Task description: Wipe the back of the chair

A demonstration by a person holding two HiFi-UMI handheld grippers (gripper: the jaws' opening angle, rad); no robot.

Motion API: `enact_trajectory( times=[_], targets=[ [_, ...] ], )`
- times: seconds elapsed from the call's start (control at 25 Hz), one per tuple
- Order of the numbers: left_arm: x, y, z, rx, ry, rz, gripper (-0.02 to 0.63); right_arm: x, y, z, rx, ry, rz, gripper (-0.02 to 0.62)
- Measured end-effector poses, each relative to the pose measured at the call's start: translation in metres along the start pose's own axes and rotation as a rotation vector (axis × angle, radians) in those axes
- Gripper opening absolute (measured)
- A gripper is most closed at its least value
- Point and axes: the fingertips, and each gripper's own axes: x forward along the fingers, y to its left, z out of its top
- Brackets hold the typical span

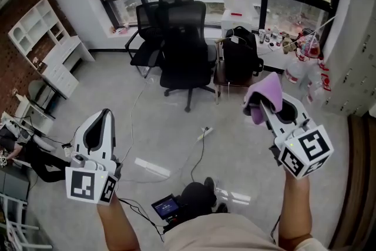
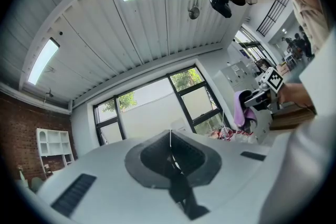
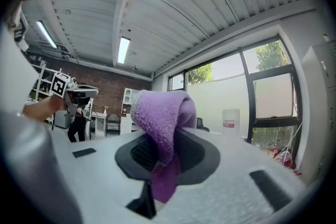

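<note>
A black office chair (image 1: 187, 44) stands across the room by the windows, its back facing me, with a second black chair (image 1: 148, 29) close behind it. My right gripper (image 1: 262, 101) is held up at the right, shut on a purple cloth (image 1: 262, 94) that drapes over its jaws; the purple cloth (image 3: 163, 128) fills the middle of the right gripper view. My left gripper (image 1: 104, 119) is raised at the lower left, shut with nothing between its jaws. Both grippers are well short of the chairs and point upward toward the ceiling.
A black backpack (image 1: 241, 59) rests on a small stand right of the chair. White shelving (image 1: 50, 47) lines the left wall. Cables and a power strip (image 1: 204, 133) lie on the grey floor. Bottles and clutter (image 1: 299, 47) crowd the right window corner.
</note>
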Motion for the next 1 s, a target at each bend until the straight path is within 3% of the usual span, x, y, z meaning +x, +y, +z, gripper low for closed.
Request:
enact_trajectory(
  times=[0.36,0.56,0.76,1.0],
  targets=[
    [0.047,0.049,-0.057,-0.041,0.008,0.027,0.008,0.078,-0.006,-0.015,-0.028,0.031,0.002,0.052],
    [0.105,0.100,-0.093,-0.058,-0.033,0.014,0.008,0.142,-0.020,-0.011,-0.062,0.027,-0.058,0.052],
    [0.175,0.175,-0.145,-0.068,-0.047,-0.019,0.008,0.237,-0.030,-0.021,-0.051,0.038,-0.140,0.052],
    [0.228,0.288,-0.201,-0.083,-0.056,0.000,0.008,0.346,-0.006,-0.011,-0.097,0.085,-0.161,0.052]
  ],
)
